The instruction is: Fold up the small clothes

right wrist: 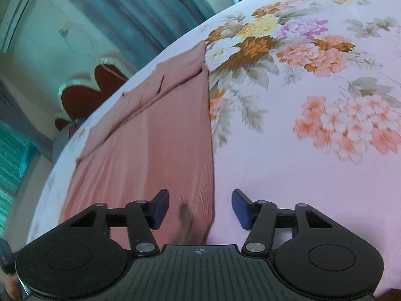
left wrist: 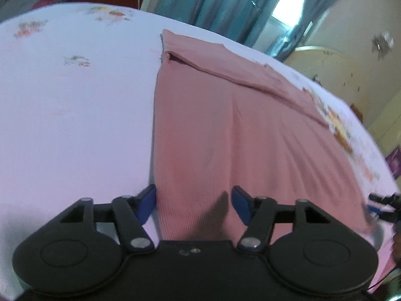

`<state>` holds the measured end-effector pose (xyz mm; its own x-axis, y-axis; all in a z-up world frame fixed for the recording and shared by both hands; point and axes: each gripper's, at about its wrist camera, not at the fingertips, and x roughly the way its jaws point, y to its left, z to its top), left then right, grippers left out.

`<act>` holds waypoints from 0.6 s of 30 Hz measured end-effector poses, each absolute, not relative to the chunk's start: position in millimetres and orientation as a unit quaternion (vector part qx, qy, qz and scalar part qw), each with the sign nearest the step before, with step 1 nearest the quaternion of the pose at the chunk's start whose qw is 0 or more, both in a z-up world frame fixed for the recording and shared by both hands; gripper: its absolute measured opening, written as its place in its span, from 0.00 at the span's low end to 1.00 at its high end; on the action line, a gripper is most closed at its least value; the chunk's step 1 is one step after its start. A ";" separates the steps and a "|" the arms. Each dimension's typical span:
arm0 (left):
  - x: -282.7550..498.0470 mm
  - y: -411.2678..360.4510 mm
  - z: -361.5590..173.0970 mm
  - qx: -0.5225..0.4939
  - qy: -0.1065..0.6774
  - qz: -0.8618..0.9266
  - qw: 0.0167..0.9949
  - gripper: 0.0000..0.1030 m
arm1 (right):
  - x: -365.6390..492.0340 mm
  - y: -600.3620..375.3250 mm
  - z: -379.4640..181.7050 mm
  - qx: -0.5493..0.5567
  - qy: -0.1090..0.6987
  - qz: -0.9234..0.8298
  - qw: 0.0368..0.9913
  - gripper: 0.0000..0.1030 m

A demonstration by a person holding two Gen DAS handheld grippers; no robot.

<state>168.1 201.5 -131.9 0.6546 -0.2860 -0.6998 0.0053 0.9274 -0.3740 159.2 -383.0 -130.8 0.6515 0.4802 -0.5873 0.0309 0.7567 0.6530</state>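
A dusty-pink ribbed garment (left wrist: 225,130) lies flat on a floral bedsheet (left wrist: 75,113), folded into a long strip with a fold across its far end. My left gripper (left wrist: 193,203) is open, its blue pads astride the garment's near left corner. The right gripper shows at the left wrist view's right edge (left wrist: 383,205). In the right wrist view the same garment (right wrist: 155,138) lies left of centre. My right gripper (right wrist: 199,208) is open, its jaws astride the garment's near right corner. Neither gripper holds cloth.
The bedsheet (right wrist: 313,163) has large flower prints right of the garment. Teal curtains (left wrist: 225,2), a window and a cream headboard (left wrist: 325,67) stand beyond the bed. A red-and-white chair back (right wrist: 87,92) is beyond the bed's left edge.
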 end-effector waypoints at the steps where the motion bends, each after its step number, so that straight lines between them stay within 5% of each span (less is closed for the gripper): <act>1: 174.2 206.5 -135.4 -0.192 0.407 -0.087 0.889 0.58 | 165.0 -384.5 -132.6 0.335 0.396 0.133 0.845 0.50; 8: 166.7 229.5 -154.4 -0.304 0.396 -0.139 0.855 0.56 | 161.7 -380.3 -145.3 0.382 0.412 0.190 0.805 0.46; 11: 159.8 231.5 -162.8 -0.332 0.401 -0.172 0.836 0.53 | 155.0 -384.6 -152.4 0.412 0.422 0.211 0.779 0.33; 13: 164.6 229.4 -164.3 -0.325 0.410 -0.186 0.832 0.53 | 157.5 -384.4 -156.5 0.406 0.431 0.209 0.778 0.16; 15: 172.9 227.0 -163.3 -0.318 0.419 -0.185 0.830 0.53 | 163.6 -385.0 -157.2 0.412 0.430 0.208 0.775 0.14; 18: 179.6 216.9 -162.1 -0.288 0.428 -0.177 0.838 0.22 | 170.4 -381.5 -153.0 0.395 0.429 0.218 0.782 0.11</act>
